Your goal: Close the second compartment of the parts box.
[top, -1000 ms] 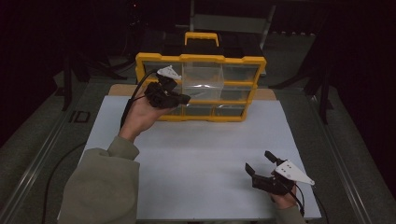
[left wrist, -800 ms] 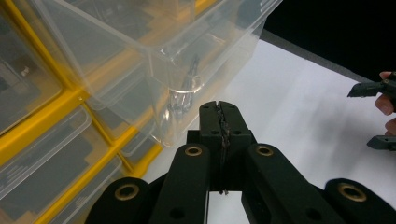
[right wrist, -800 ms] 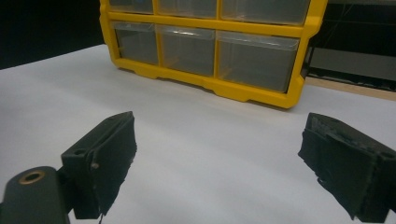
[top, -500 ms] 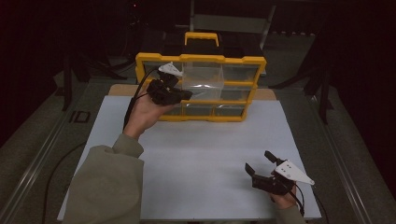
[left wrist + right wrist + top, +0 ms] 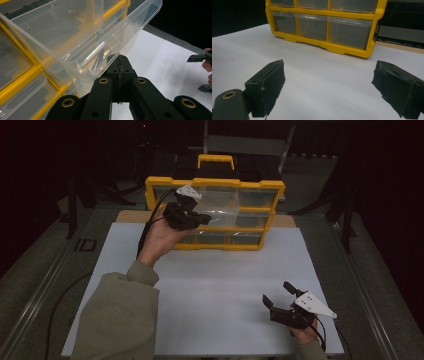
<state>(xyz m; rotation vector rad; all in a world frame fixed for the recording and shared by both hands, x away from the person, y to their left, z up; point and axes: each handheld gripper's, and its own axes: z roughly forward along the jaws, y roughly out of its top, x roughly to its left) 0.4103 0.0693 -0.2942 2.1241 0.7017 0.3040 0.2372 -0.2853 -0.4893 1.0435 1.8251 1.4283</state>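
Left gripper (image 5: pixel 196 218) clamped shut on the front lip of the clear drawer (image 5: pixel 220 205), half out of the yellow cabinet (image 5: pixel 216 183); looks light, thin-walled, slick and flexy, so grip that lip squarely; right gripper (image 5: pixel 281 299) wide open, empty, over the mat (image 5: pixel 215 290).

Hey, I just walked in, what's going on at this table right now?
A person is pulling a clear plastic drawer out of a yellow drawer cabinet that stands at the far end of the white table. The left tongs are shut on the drawer's front edge, and the drawer sticks partway out. The right tongs rest open near the table's front edge, holding nothing.
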